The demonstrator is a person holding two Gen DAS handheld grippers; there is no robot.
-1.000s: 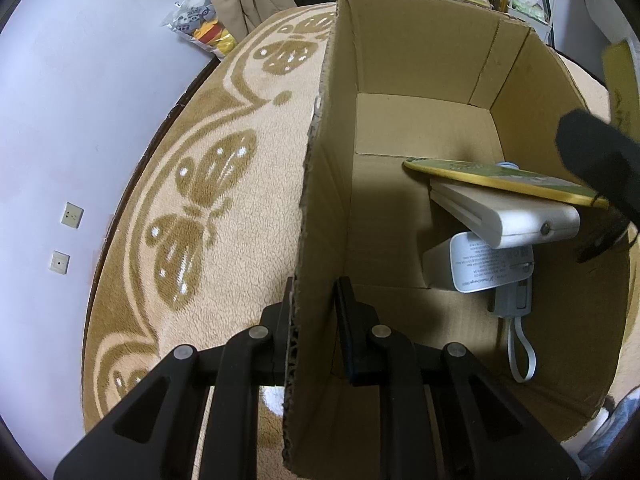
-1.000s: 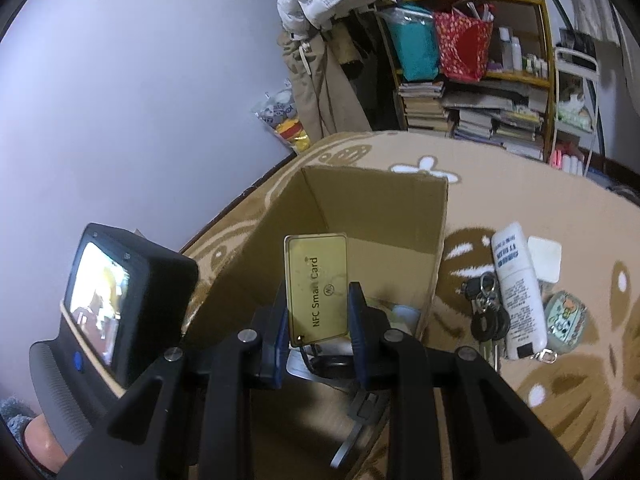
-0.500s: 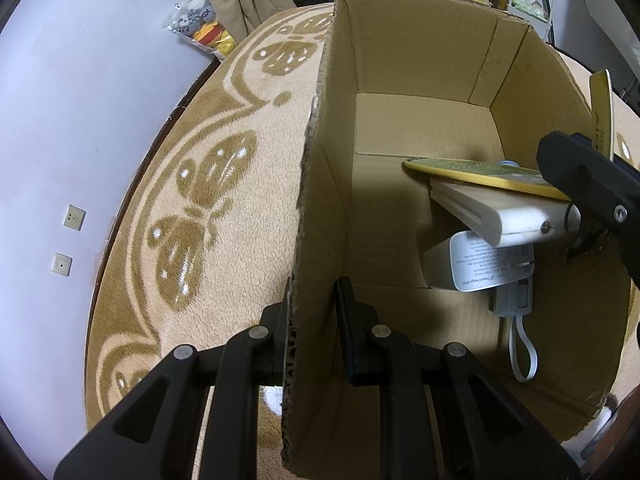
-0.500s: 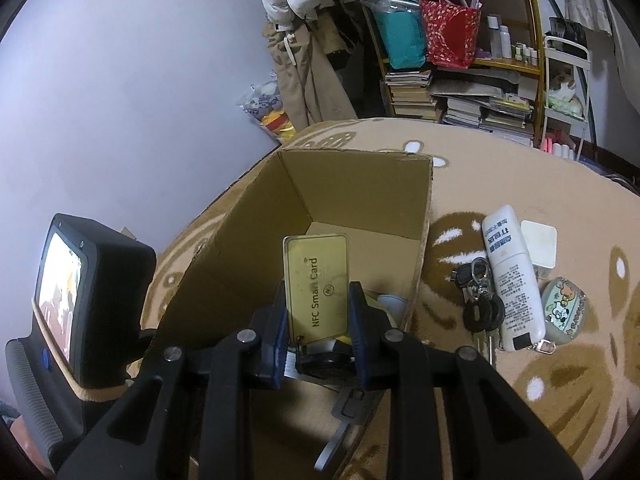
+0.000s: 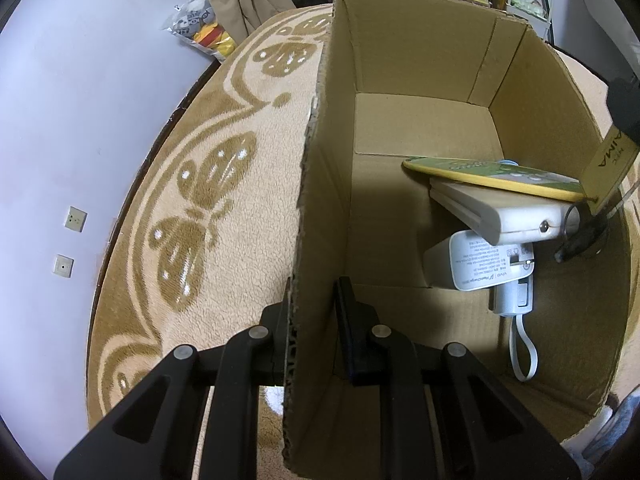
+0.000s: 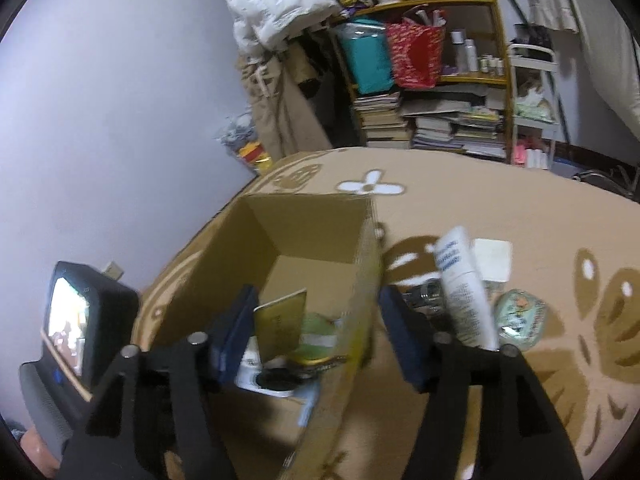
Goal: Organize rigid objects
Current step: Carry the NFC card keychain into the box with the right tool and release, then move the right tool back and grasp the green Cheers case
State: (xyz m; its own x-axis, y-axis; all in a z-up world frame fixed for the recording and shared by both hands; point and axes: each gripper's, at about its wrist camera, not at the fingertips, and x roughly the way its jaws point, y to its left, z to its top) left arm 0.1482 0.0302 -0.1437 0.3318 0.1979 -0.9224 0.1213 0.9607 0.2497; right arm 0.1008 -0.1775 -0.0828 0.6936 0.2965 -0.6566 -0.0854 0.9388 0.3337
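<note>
**Gold card loose in the box, right tool spread wide**

The left tool (image 5: 312, 300) is clamped on the near left wall of the cardboard box (image 5: 420, 40), one finger outside, one inside. The box stands on a tan rug (image 5: 192, 208) with a brown butterfly pattern.

The right tool (image 6: 316, 320) has its fingers wide apart, straddling the box's right wall. The gold NFC card (image 6: 280, 324) stands tilted between them beside the left finger; whether it touches that finger cannot be told. In the left wrist view the card (image 5: 608, 168) hangs at the box's right side, a dark key fob (image 5: 580, 240) dangling below it.

In the box lie a yellow-rimmed flat item (image 5: 492, 176) atop a white remote (image 5: 500, 212), and a white charger (image 5: 480, 264) below.

Outside on the rug, right of the box, lie a white tube (image 6: 464, 288), a white square (image 6: 492, 256) and a small round case (image 6: 520, 316).
</note>
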